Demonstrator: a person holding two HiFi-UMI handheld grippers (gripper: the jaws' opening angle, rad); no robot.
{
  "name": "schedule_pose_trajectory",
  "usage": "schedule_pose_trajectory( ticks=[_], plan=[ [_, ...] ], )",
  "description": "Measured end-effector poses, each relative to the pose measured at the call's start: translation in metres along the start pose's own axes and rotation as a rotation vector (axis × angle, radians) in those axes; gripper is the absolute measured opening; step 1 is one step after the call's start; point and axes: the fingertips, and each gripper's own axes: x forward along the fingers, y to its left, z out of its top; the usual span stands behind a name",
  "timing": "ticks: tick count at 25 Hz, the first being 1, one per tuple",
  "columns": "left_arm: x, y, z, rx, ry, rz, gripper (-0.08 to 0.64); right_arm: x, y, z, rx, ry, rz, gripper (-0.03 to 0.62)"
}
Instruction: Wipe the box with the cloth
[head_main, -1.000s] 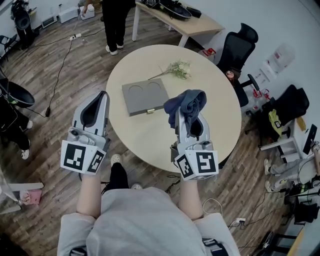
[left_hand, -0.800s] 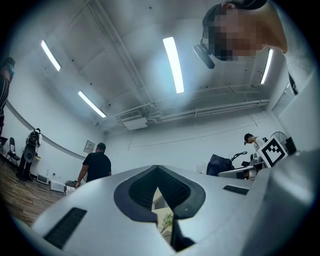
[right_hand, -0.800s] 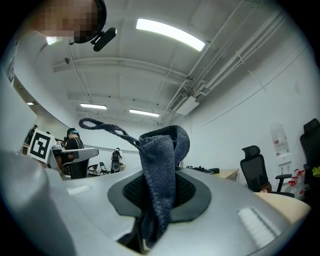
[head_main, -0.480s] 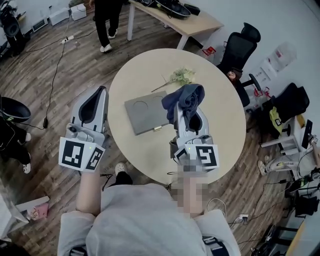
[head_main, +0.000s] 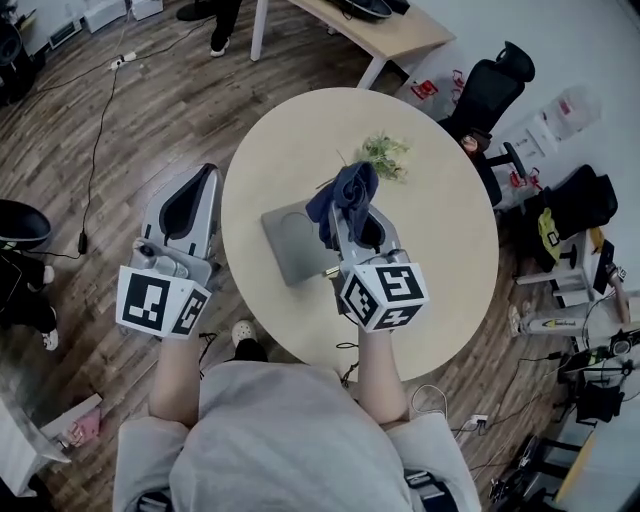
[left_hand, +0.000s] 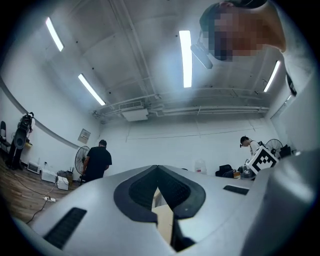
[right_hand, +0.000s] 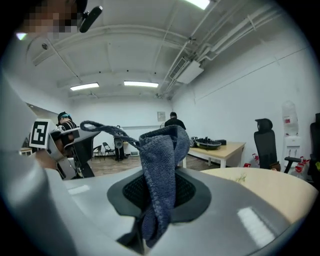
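— What has the right gripper (head_main: 350, 215) got?
— Its jaws are clamped on the blue cloth (head_main: 343, 192), which is bunched up over the grey box (head_main: 290, 250) on the round table (head_main: 440, 250); I can't tell if cloth touches box
— And the left gripper (head_main: 197, 185)?
— Jaws pressed together with nothing between them, off the table's left edge, above the wood floor (head_main: 120, 150)

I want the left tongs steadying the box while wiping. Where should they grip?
Probably the bare left edge of the box, coming in low from the left: it lies flat and thin, that edge is nearest the left tongs, and the cloth hangs over its right side.
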Motion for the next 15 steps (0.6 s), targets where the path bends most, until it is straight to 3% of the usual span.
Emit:
schedule_pose_trajectory(
  ticks=[9, 15],
  plan=[
    [0.003, 0.048, -0.043, -0.062, 0.06, 0.0, 0.008, 0.063, 0.028, -0.121, 0.027, 0.417, 0.12, 0.087],
    [-0.003, 0.055, -0.063, -0.082, 0.088, 0.007, 0.008, 0.08, 0.041, -0.188, 0.011, 0.636, 0.201, 0.089]
  ],
)
